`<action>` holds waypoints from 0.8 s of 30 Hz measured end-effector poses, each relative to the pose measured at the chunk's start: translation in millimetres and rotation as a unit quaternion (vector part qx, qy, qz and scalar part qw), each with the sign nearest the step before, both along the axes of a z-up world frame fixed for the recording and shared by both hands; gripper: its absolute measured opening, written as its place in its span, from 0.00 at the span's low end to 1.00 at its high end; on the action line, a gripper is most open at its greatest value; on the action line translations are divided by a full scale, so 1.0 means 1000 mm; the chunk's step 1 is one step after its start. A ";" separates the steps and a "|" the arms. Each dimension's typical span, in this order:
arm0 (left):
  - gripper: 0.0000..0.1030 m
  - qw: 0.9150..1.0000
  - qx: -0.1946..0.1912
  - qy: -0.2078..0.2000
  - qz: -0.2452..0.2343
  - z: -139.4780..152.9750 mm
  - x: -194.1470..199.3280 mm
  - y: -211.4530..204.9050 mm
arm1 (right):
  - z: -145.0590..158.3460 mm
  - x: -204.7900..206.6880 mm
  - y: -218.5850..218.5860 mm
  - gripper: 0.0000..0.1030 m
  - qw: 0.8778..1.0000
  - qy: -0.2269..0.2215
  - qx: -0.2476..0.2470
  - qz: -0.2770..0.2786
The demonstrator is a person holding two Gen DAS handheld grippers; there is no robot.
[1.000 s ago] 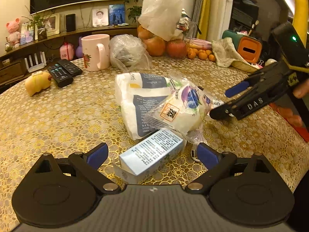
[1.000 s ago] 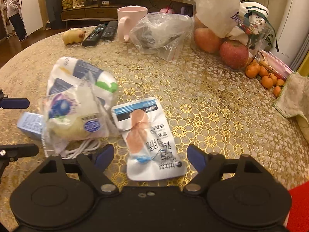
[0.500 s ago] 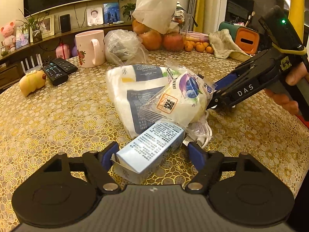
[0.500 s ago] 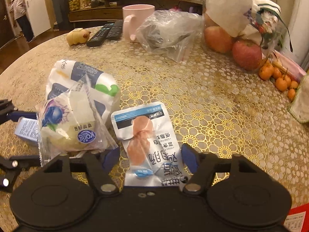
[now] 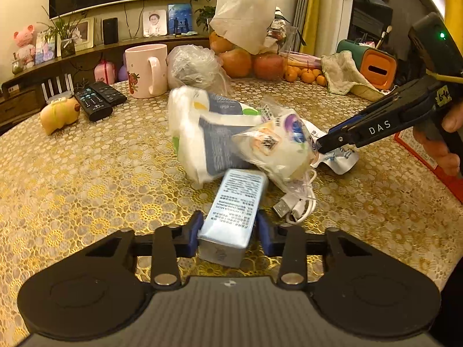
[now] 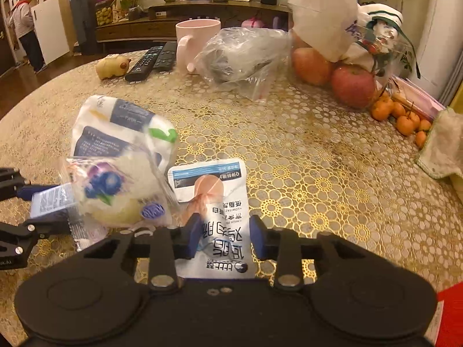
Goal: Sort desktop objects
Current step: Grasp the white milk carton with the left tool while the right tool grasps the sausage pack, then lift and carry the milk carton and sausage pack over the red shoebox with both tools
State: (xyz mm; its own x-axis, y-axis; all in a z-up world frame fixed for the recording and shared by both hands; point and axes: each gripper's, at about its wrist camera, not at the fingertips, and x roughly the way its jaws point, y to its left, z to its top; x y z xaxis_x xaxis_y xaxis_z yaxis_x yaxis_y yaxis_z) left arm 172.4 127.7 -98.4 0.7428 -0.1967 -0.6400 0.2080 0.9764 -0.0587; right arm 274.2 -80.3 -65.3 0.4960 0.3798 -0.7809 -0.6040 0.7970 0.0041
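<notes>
A: Tablecloth [image 5: 86, 173]?
B: Gold lace, ringed flower pattern. Mug [image 5: 147, 70]: pale pink, strawberry print.
A: Carton [image 5: 234, 202]?
B: Light blue, dark print. Pouch [image 6: 217, 202]: white, blue band, pink motif.
A: Finger pads [image 5: 194, 232]?
B: Blue on black. Remotes [image 5: 99, 99]: black. Tangerines [image 6: 402, 114]: orange.

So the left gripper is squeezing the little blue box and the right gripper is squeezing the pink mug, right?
Not quite. The left gripper does squeeze the little blue box, but the right gripper squeezes the white food pouch, as the right wrist view shows. The pink mug stands untouched.
</notes>
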 end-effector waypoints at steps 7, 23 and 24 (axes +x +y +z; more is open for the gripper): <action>0.31 1.000 -0.001 0.002 0.005 0.000 0.000 -0.002 | -0.005 0.000 0.001 0.39 1.000 0.008 -0.009 -0.002; 0.29 0.999 -0.024 -0.005 0.033 0.010 -0.011 -0.001 | 0.005 -0.012 -0.011 0.17 1.000 -0.008 0.004 -0.020; 0.29 0.999 -0.024 -0.006 0.034 0.012 -0.013 -0.001 | 0.007 -0.013 -0.014 0.02 1.000 -0.009 0.005 -0.028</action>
